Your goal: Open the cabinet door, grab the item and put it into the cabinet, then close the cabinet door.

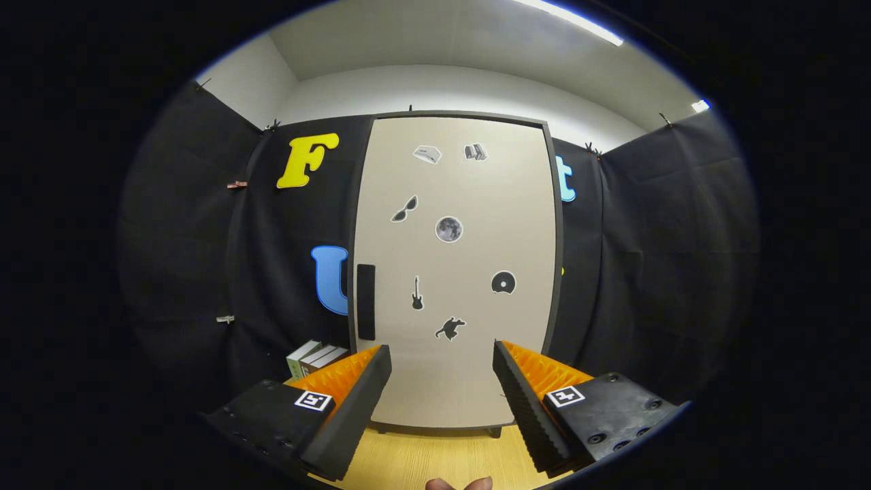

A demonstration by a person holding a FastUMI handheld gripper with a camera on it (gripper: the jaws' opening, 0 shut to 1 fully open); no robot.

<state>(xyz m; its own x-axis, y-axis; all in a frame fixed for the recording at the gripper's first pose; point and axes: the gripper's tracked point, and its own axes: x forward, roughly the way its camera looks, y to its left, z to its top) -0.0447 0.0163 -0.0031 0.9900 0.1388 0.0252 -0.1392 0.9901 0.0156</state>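
Gripper view, one item per entry, all placed from the cabinet. Cabinet: tall, with a flat beige door in a dark grey frame, standing shut and flush, on a light wood-grain counter; small dark stickers (guitar, disc, sunglasses, moon and others) are scattered over the door face. Handle: black vertical bar handle near the door's left edge, about mid-height to lower. Item for storing: most likely the small stack of pale green-and-white boxes lying just left of the cabinet's foot, outside it, partly hidden behind the left finger; what they are cannot be told. Hand-held gripper: fingers spread wide apart, nothing between them, aimed at the lower door and well short of it. A fingertip of the person's hand shows at the near counter edge. Stage: shut door with boxes outside suits a point ahead of opening; whether another item already lies inside cannot be seen. Risks, as judgement: the handle sits left of the line between the fingers, so a straight approach would meet bare door; a shallow grip on the slim bar could slip on the pull; the door swinging out might strike the boxes if it opens toward them.
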